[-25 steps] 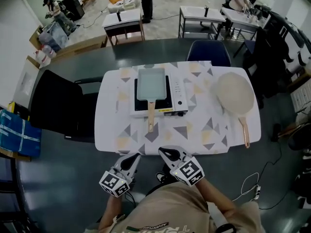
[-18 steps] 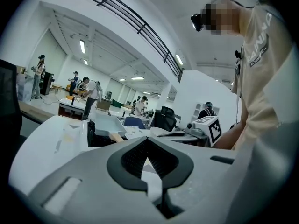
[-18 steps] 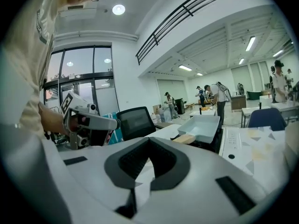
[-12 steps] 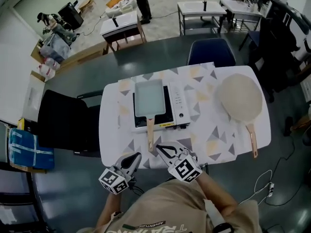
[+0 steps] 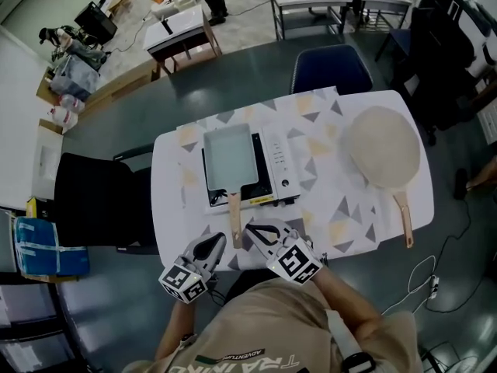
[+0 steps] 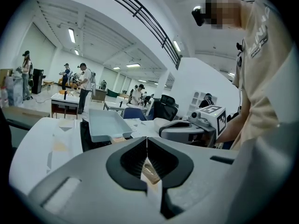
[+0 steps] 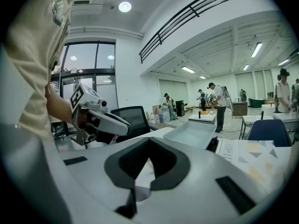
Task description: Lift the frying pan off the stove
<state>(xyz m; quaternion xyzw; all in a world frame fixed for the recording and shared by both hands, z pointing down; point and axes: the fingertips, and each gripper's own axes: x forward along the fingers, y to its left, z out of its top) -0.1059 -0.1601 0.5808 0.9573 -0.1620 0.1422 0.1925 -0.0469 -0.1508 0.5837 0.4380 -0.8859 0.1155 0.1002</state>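
Observation:
A pale rectangular frying pan (image 5: 231,155) sits on the portable stove (image 5: 278,162) on the white patterned table (image 5: 342,200). Its wooden handle (image 5: 234,217) points toward me. My left gripper (image 5: 211,244) hovers at the table's near edge, just left of the handle's end, jaws shut and empty. My right gripper (image 5: 260,232) is just right of the handle's end, also shut with nothing in it. In the left gripper view the shut left gripper (image 6: 146,146) faces the pan (image 6: 106,124). The right gripper view shows the right gripper (image 7: 148,146) and the pan (image 7: 191,134) ahead.
A round beige pan (image 5: 383,146) with a long handle lies on the table's right side. A black chair (image 5: 97,200) stands left of the table, a blue chair (image 5: 331,70) behind it. People and other tables fill the far room.
Both grippers have moved forward to the table's near edge, on either side of the handle's end. Their jaws stayed shut.

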